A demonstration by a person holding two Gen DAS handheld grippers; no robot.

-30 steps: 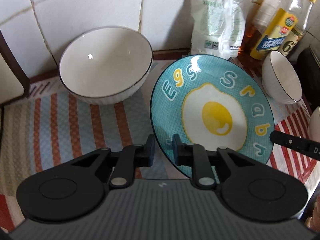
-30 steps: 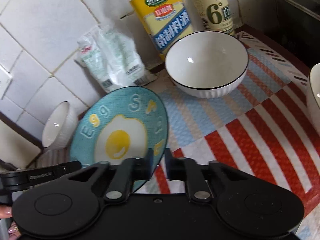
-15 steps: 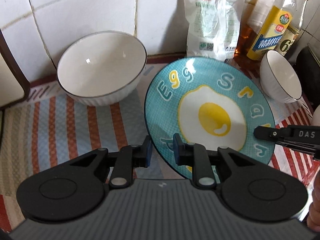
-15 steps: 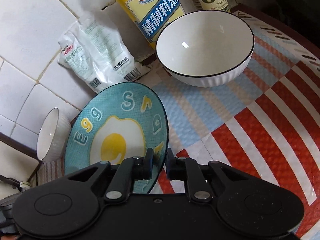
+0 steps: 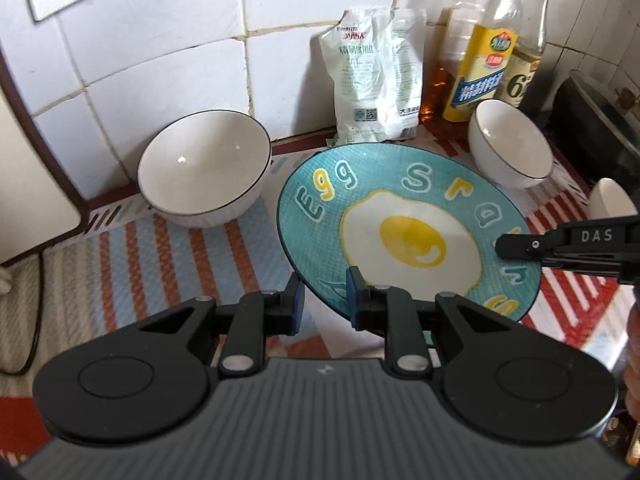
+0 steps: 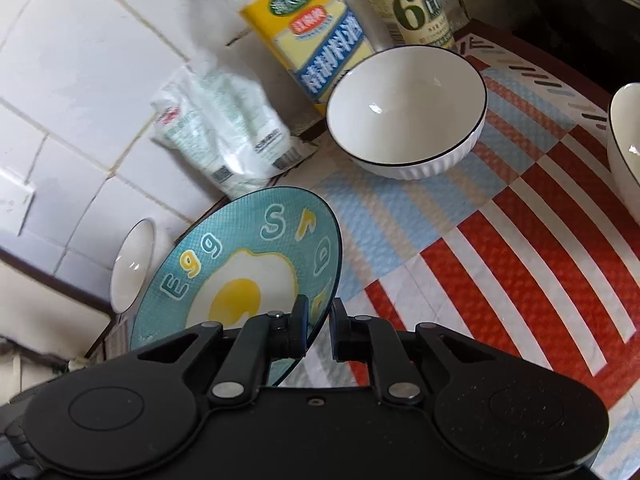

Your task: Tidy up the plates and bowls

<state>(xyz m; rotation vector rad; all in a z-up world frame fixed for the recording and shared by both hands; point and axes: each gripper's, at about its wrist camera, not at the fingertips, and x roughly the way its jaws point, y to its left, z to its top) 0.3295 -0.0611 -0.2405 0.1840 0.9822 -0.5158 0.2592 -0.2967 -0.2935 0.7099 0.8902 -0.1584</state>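
Left wrist view: left tongs (image 5: 323,297) pinch the near rim of the teal fried-egg plate (image 5: 404,236), one pad under the rim, one on the upper face. Plate is off the counter (image 5: 168,264), tilted, face up toward the camera. Right tongs (image 5: 520,246) enter from the right edge and meet the plate's right rim; their closure cannot be told from here. Large white bowl (image 5: 204,168) sits upright on the striped mat just left of the plate, against the tiled wall. Smaller white bowl (image 5: 510,146) stands behind the plate on the right, in front of the oil bottle (image 5: 482,60) and the vinegar bottle (image 5: 526,56). White bag (image 5: 378,76) leans on the wall. Right wrist view: right tongs (image 6: 320,320) are pressed together on the plate's (image 6: 240,276) rim, plate seen steeply edge-on. White bowl (image 6: 406,110) upright on the mat beyond; another bowl (image 6: 132,266) far left; a third bowl's rim (image 6: 624,140) at the right edge.
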